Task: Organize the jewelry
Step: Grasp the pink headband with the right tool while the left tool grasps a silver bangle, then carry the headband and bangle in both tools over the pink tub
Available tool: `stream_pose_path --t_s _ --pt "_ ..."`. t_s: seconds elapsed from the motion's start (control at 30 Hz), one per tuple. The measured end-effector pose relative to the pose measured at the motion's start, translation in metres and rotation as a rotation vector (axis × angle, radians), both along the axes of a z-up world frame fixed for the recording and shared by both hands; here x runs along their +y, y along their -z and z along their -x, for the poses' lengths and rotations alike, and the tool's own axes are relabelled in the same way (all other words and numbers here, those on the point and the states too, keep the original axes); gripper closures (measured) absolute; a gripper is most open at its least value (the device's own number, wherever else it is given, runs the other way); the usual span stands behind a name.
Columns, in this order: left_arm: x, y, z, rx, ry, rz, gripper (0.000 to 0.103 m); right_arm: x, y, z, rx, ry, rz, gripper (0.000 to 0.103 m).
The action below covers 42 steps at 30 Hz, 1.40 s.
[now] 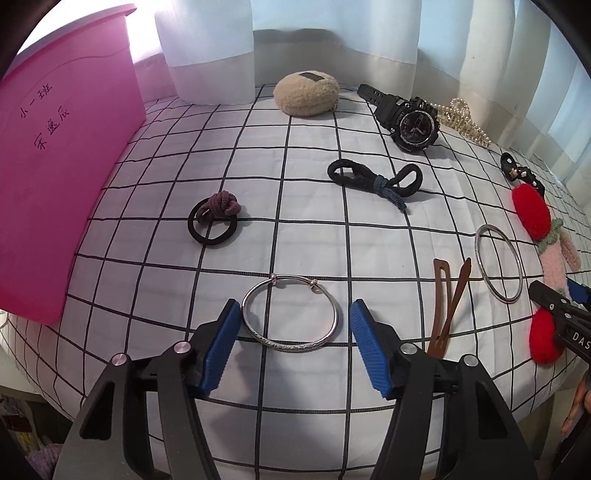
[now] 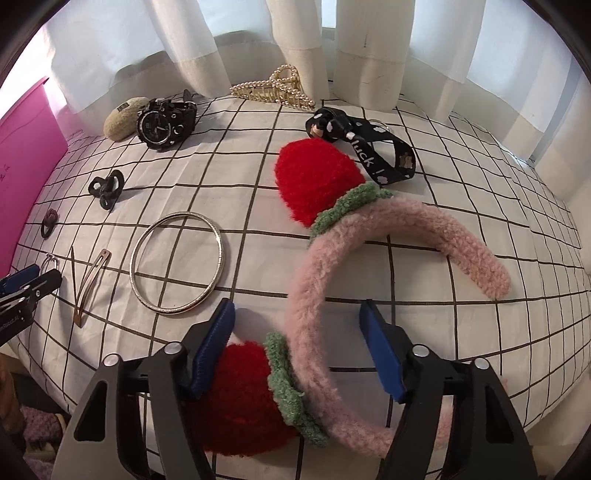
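Pink bin: stands at the cloth's 9 o'clock edge, dark handwriting on its side.
Checked cloth: white with a black grid, spread under everything.
Curtains: pale, hanging in folds along 12 o'clock, hems touching the cloth.

A white cloth with a black grid covers the surface. On it lie a silver bangle, a plain silver ring bangle, brown hair clips, black hair ties, a black sport watch, a pearl claw clip and a beige plush pad. A pink fuzzy headband with red pompoms, a black printed strap and a pink bin rest there too.
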<state>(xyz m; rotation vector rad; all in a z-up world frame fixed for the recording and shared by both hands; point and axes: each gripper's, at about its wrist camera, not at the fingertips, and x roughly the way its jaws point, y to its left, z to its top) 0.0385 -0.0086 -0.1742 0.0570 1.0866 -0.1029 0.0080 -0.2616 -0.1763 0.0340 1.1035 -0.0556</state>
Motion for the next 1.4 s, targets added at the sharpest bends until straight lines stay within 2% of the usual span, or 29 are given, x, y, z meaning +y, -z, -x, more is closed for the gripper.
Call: stream_pose_path --t_s 0.03,0.07,0.13,0.17,0.23,0.47,0.87,1.17,1.4 --pt "-0.001 0.000 0.000 0.000 0.000 0.000 0.051 0.003 -0.001 0.001 -0.003 -0.014 0.005 0.054" --pt "0.000 -0.001 0.000 0.000 -0.003 0.006 0.051 0.006 -0.003 0.001 -0.007 -0.023 0.012 0.071" --pt "0.001 -0.001 0.000 0.003 -0.003 0.015 0.051 0.006 -0.003 0.001 -0.009 -0.020 0.007 0.082" --pt "0.002 -0.001 0.001 0.006 -0.004 0.022 0.051 0.003 -0.003 0.001 -0.011 -0.013 -0.005 0.093" --pt "0.005 -0.004 0.001 0.014 -0.013 0.046 0.051 -0.005 -0.004 0.002 -0.009 0.000 -0.061 0.093" --pt "0.003 -0.027 0.006 -0.025 -0.007 0.069 0.051 -0.011 -0.018 0.011 -0.032 0.008 -0.133 0.093" --pt "-0.006 -0.090 0.019 -0.119 -0.014 0.103 0.051 -0.017 -0.081 0.014 -0.125 -0.045 -0.149 0.093" --pt "-0.002 -0.158 0.047 -0.246 -0.105 0.128 0.051 -0.004 -0.147 0.005 -0.248 -0.211 -0.177 0.093" --pt "0.026 -0.214 0.073 -0.380 -0.232 0.087 0.051 0.048 -0.194 -0.018 -0.359 -0.432 -0.249 0.093"
